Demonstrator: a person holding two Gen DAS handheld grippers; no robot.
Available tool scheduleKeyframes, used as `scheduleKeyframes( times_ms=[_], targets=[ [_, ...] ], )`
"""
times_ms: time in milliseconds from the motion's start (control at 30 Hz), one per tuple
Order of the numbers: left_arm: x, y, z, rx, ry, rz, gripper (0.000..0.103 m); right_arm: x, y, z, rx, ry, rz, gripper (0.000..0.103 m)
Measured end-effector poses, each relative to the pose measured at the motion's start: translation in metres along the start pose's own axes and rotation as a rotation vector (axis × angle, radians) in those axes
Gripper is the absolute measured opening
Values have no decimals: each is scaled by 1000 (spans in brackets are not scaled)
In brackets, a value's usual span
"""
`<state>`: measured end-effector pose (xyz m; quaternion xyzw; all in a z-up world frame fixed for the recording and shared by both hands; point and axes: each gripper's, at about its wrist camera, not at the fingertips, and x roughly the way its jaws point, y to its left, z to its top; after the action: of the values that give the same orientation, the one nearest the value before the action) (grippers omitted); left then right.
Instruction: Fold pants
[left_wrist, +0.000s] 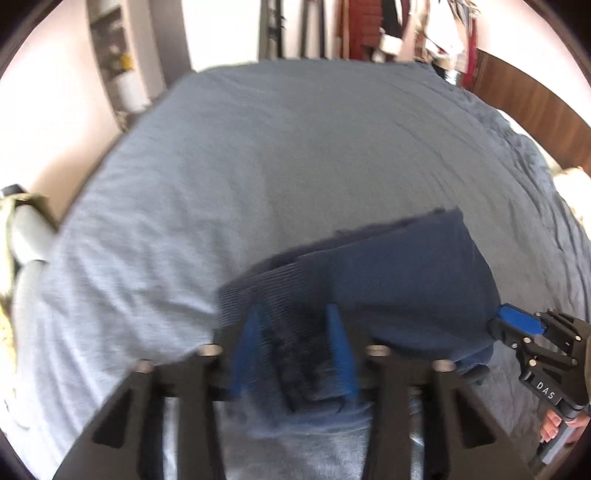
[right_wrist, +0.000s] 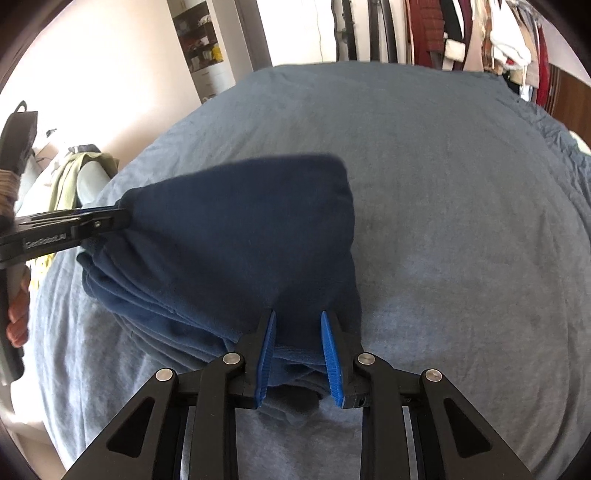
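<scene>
The navy pants (right_wrist: 236, 251) lie as a thick folded bundle on the near part of the blue-grey bed (right_wrist: 443, 184), their top layer lifted. At the bundle's left corner the left gripper (right_wrist: 118, 218) seems pinched onto the ribbed waistband cloth, though its own blurred view leaves the grip unsure. At the bundle's near right corner the right gripper (right_wrist: 299, 354) has its fingers (right_wrist: 267, 354) partly apart around a fabric edge, likely a light hold. To fold well, I would carry both corners level and lay edge onto edge
</scene>
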<state>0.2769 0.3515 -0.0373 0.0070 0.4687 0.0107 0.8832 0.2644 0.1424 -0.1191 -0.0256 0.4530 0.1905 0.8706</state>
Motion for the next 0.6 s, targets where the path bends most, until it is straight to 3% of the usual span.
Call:
scheduleKeyframes(
  times_ms=[100, 233, 333, 400, 600],
  targets=[
    [-27, -6, -4, -12, -42, -37, 50, -9, -3, 6, 22, -26, 4, 26],
    [-32, -29, -14, 50, -29, -76, 50, -21, -9, 9, 41, -62, 8, 26],
    [-15, -39, -23, 89, 11, -49, 46, -22, -11, 8, 43, -71, -2, 26],
    [-3, -39, -30, 96, 38, 10, 38, -17, -10, 6, 43, -53, 1, 26],
    [9, -13, -50, -26, 95, -45, 38, -6, -15, -1, 61, -4, -18, 26]
  ],
)
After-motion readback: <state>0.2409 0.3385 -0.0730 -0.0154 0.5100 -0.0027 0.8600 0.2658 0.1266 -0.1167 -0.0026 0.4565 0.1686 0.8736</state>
